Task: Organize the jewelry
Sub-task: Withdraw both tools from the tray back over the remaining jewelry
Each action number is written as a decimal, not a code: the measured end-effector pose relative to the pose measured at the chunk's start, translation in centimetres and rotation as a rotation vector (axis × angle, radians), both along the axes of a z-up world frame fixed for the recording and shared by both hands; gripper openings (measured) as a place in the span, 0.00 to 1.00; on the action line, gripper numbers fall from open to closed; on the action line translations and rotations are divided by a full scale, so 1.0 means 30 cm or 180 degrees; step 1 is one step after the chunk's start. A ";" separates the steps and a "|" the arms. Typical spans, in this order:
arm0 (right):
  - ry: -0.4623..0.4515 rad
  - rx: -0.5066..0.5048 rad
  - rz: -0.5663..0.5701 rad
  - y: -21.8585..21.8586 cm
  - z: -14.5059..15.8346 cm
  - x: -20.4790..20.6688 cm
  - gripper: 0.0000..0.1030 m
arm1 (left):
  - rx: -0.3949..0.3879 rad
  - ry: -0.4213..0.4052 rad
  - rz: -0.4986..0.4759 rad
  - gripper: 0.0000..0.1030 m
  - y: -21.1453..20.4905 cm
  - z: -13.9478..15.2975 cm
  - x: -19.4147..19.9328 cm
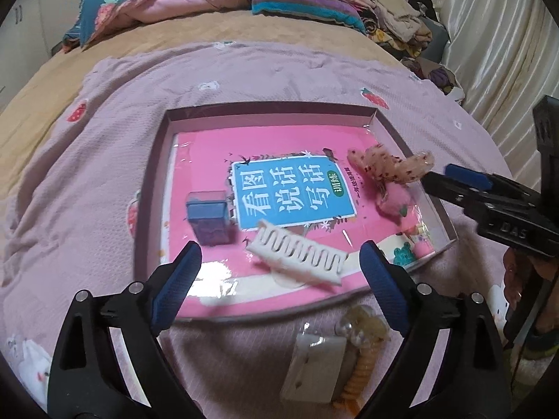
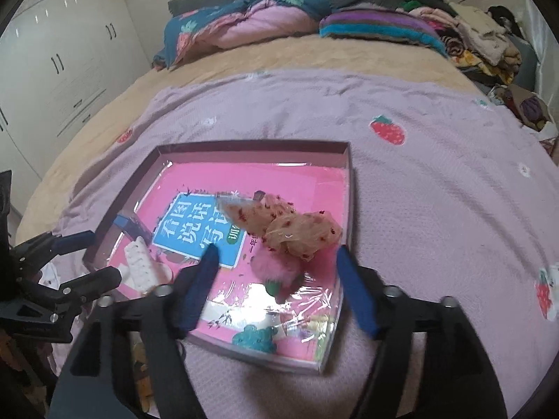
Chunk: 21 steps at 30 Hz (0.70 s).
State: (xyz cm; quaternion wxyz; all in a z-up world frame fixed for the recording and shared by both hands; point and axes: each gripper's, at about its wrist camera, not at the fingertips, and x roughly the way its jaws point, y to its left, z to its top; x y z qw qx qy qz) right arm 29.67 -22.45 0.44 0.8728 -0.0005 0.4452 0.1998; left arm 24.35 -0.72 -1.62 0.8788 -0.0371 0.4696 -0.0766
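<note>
A shallow box [image 1: 272, 106] [image 2: 251, 146] lined with a pink book lies on the lilac bedspread. In it are a small blue case [image 1: 208, 216], a white wavy comb [image 1: 300, 255] [image 2: 139, 265], a beige red-speckled scrunchie [image 1: 384, 166] [image 2: 293, 230] and a pink fluffy piece [image 1: 394, 202] [image 2: 276, 269]. My left gripper [image 1: 279, 255] [image 2: 94, 256] stands open over the box's near edge, the comb just beyond its tips. My right gripper [image 2: 276, 253] [image 1: 436, 178] is open at the box's right side, the scrunchie loose ahead of its fingers and the fluffy piece between them, untouched.
In front of the box lie a white card [image 1: 314, 366], a yellowish pearly clip [image 1: 360, 324] and an orange spiral tie [image 1: 360, 377]. Folded quilts [image 2: 244, 21] and piled clothes [image 2: 482, 38] sit at the bed's far end. A wardrobe [image 2: 52, 52] stands left, a curtain [image 1: 489, 35] right.
</note>
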 end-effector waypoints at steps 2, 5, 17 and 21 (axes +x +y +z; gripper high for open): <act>-0.0048 0.0024 -0.0028 -0.009 0.020 -0.022 0.78 | -0.0015 -0.0020 0.0024 0.83 0.006 0.014 -0.017; -0.0103 0.0082 -0.0065 -0.030 0.055 -0.056 0.82 | -0.0017 -0.0060 0.0076 0.86 0.015 0.038 -0.037; -0.0351 0.0203 -0.0179 -0.101 0.199 -0.193 0.92 | -0.0049 -0.0282 0.0237 0.91 0.043 0.161 -0.140; -0.0460 0.0198 -0.0195 -0.115 0.245 -0.234 0.93 | -0.0073 -0.0364 0.0268 0.91 0.055 0.202 -0.174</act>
